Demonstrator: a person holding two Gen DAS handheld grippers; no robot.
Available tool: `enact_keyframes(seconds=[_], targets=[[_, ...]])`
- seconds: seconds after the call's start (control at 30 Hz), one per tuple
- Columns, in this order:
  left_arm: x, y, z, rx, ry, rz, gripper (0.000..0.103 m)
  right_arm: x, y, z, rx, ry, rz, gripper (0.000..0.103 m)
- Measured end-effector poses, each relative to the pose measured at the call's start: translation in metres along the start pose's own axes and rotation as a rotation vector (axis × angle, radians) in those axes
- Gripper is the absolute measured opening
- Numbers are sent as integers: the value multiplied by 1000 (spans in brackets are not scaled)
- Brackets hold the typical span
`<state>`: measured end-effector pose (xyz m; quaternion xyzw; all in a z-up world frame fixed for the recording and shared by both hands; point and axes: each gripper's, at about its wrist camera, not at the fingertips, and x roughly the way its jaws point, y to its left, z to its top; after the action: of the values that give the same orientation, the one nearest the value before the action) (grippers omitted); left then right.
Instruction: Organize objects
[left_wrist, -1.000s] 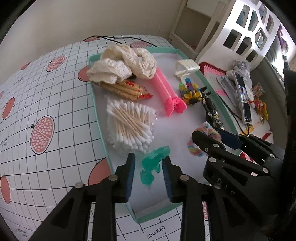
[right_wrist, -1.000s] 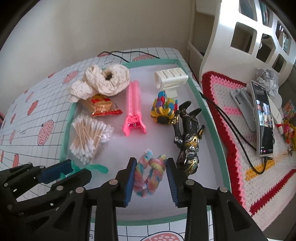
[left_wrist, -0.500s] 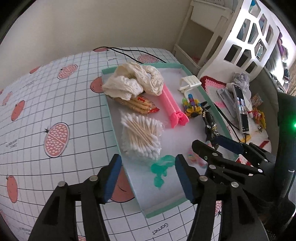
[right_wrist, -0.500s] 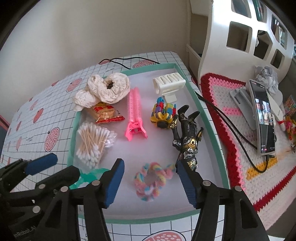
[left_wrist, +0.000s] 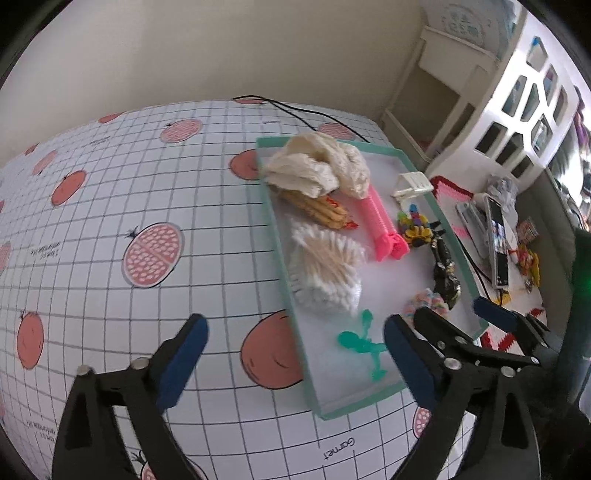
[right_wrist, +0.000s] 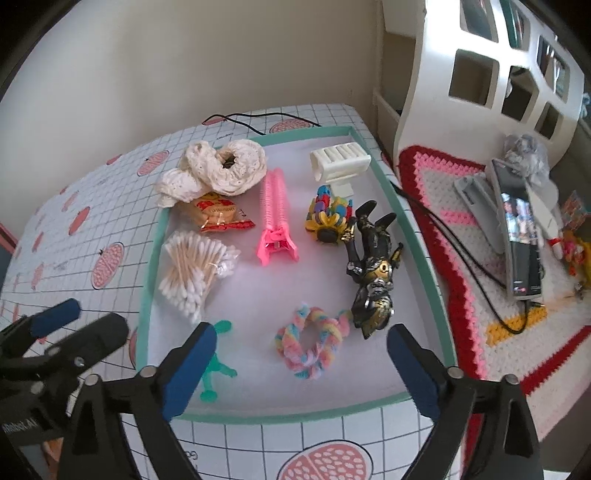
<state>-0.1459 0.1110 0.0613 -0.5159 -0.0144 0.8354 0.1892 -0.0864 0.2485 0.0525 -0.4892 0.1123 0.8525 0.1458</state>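
A teal-rimmed tray (right_wrist: 295, 409) (left_wrist: 275, 236) holds the objects. At its near end lie a green toy figure (left_wrist: 360, 343) (right_wrist: 216, 363) and a pastel twisted ring (right_wrist: 310, 347). My left gripper (left_wrist: 293, 332) hangs open and empty over the tray's near left rim, just short of the green figure. My right gripper (right_wrist: 301, 341) is open and empty too, above the ring. Farther back in the tray lie a black-gold figurine (right_wrist: 373, 266), cotton swabs (right_wrist: 192, 269), a pink clip (right_wrist: 275, 218), a snack packet (right_wrist: 218, 214), a sunflower clip (right_wrist: 328, 214), a white clip (right_wrist: 340, 160) and a cream scrunchie (right_wrist: 221, 170).
The tray rests on a grid-patterned tablecloth (left_wrist: 110, 221) with pomegranate prints. A black cable (right_wrist: 251, 120) runs behind the tray. To the right are a crochet mat (right_wrist: 461, 229), a phone on a stand (right_wrist: 521, 240) and a white shelf unit (right_wrist: 498, 74).
Both grippers have opened wide and drawn back and up from the tray. The left has let go of the green figure, the right of the pastel ring; both now lie in the tray.
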Motion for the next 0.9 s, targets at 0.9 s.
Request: enact_keyframes(seconds=[0.9], targets=[[-46, 22, -33, -11, -73, 69, 103, -37, 32, -27, -57, -13, -22, 103]])
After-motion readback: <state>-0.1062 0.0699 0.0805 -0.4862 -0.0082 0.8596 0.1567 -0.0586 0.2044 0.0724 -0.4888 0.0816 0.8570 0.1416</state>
